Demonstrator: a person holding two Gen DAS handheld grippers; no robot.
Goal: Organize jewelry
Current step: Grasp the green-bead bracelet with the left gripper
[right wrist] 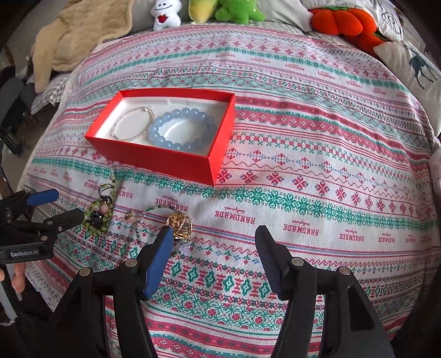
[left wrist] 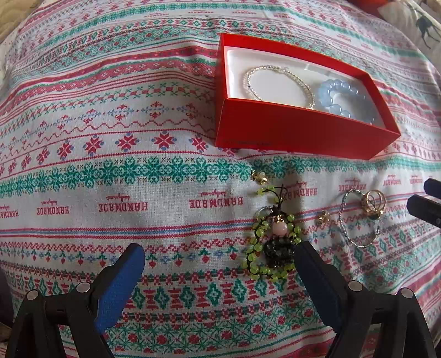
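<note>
A red box [left wrist: 303, 132] [right wrist: 165, 159] lies open on the patterned cloth. It holds a clear bead bracelet [left wrist: 248, 79] [right wrist: 118, 129] and a blue bead bracelet [left wrist: 330, 93] [right wrist: 157, 132]. On the cloth in front lie a green bead ornament [left wrist: 275, 236] [right wrist: 97, 217], gold rings [left wrist: 373, 202] [right wrist: 180, 223], a thin bead chain [left wrist: 344, 228] [right wrist: 140, 223] and small gold earrings [left wrist: 260, 176]. My left gripper [left wrist: 219, 247] [right wrist: 69, 205] is open, its right finger beside the ornament. My right gripper [right wrist: 214, 230] is open, its left fingertip just in front of the rings.
Plush toys [right wrist: 237, 11], an orange pumpkin cushion [right wrist: 341, 20], a deer pillow [right wrist: 413, 66] and a beige blanket [right wrist: 77, 35] line the far edge of the bed. A person's fingers [right wrist: 18, 278] show at the lower left.
</note>
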